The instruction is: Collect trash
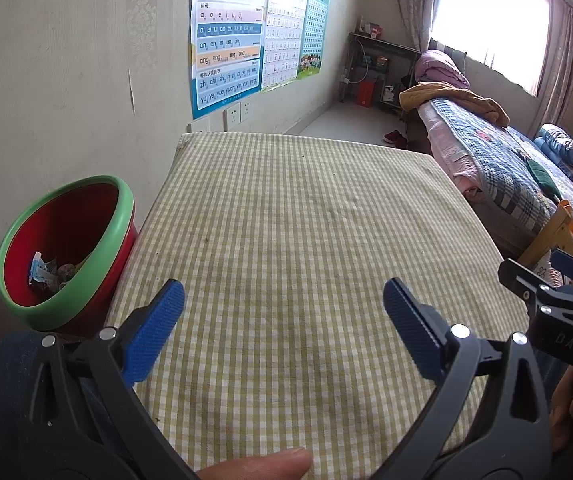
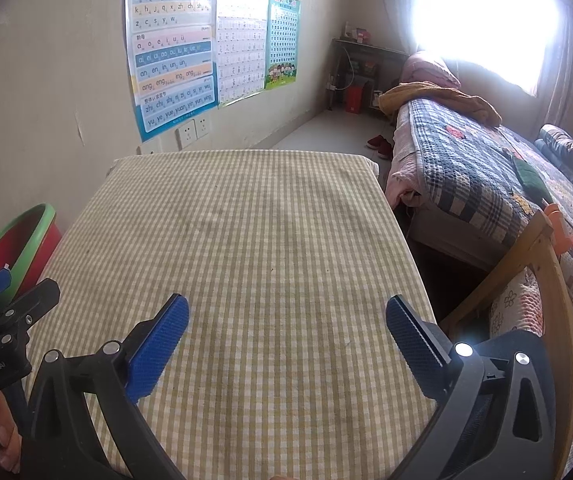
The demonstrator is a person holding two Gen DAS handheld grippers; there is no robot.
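I hold my left gripper (image 1: 284, 300) low over the near part of the table (image 1: 306, 208), and its 2 blue pads (image 1: 154, 336) stand wide apart with nothing between them. My right gripper (image 2: 286, 316) sits beside it over the same table, its jaws spread just as wide and empty. In the left view the right gripper shows at the right edge; in the right view the left gripper pokes in at the lower left corner.

The table wears a yellow and white checked cloth (image 2: 246, 240), and I see no scraps lying on it. The trash (image 1: 48, 274) is in the bin (image 1: 122, 216), a red tub with a green rim that stands on the floor to the left, touching the table's side and close to the wall (image 1: 46, 80). A few crumpled wrappers lie at its bottom, one of them blue and white.

My fingertip (image 1: 262, 464) shows at the lower edge of the left view. On the wall behind the table hang 3 posters (image 2: 170, 52), with sockets (image 2: 192, 130) just under them. A bed (image 2: 466, 176) with a checked quilt runs along the right, under a bright window (image 1: 490, 20).
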